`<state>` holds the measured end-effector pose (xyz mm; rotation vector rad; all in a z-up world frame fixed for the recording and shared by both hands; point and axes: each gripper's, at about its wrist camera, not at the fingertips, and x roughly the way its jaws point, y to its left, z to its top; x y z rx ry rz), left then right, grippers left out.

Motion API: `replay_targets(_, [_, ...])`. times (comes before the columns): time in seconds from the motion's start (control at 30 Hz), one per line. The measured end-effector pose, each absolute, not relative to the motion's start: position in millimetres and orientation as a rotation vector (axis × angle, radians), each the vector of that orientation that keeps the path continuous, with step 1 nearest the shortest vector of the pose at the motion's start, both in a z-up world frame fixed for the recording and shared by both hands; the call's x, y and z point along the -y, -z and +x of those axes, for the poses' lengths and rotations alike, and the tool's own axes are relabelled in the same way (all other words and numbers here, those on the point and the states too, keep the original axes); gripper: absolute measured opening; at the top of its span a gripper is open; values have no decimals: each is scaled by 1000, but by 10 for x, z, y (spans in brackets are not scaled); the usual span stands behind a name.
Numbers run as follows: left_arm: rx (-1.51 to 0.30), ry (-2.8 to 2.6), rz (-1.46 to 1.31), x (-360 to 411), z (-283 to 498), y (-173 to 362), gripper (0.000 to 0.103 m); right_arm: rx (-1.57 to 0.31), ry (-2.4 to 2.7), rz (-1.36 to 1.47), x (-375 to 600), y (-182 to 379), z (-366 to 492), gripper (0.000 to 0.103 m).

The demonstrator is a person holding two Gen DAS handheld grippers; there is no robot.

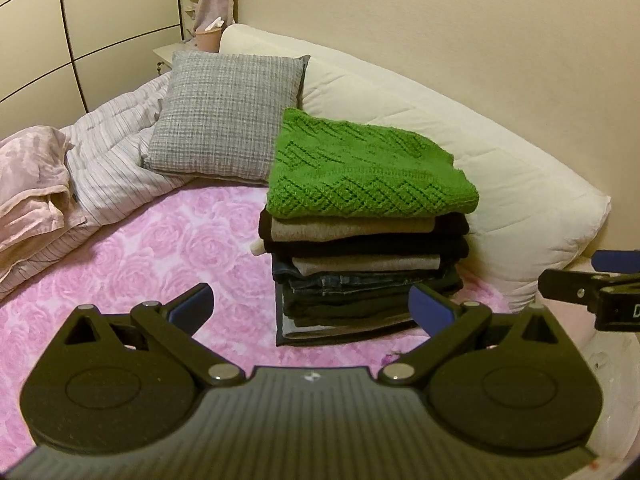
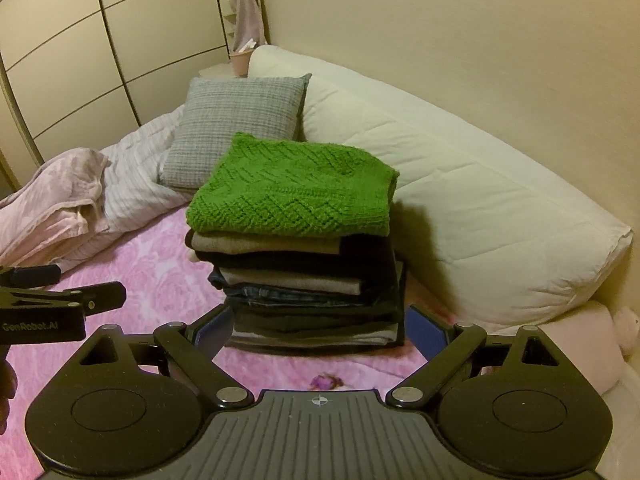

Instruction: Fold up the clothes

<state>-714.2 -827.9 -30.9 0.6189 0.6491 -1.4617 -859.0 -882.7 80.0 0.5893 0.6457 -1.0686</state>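
On the bed (image 1: 132,248), a folded stack (image 1: 368,276) sits squared against the white cushion (image 1: 500,184), green sweater (image 1: 360,168) on top. Left tongs (image 1: 312,312) and right tongs (image 2: 320,328) both gape wide, empty, just short of the stack, looking done.

Home bedroom: bed with pink rose-print blanket (image 1: 132,248), grey woven cushion (image 1: 224,116) at 11 o'clock, long white quilted bolster (image 2: 460,208) against cream wall, panelled wardrobe doors (image 2: 112,40) at 10.
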Motion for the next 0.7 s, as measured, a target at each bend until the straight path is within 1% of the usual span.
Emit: replay_targets(0.7, [-657, 1458, 633, 8292, -7078, 356, 102, -665, 1075, 616, 8785, -721, -8475, 90])
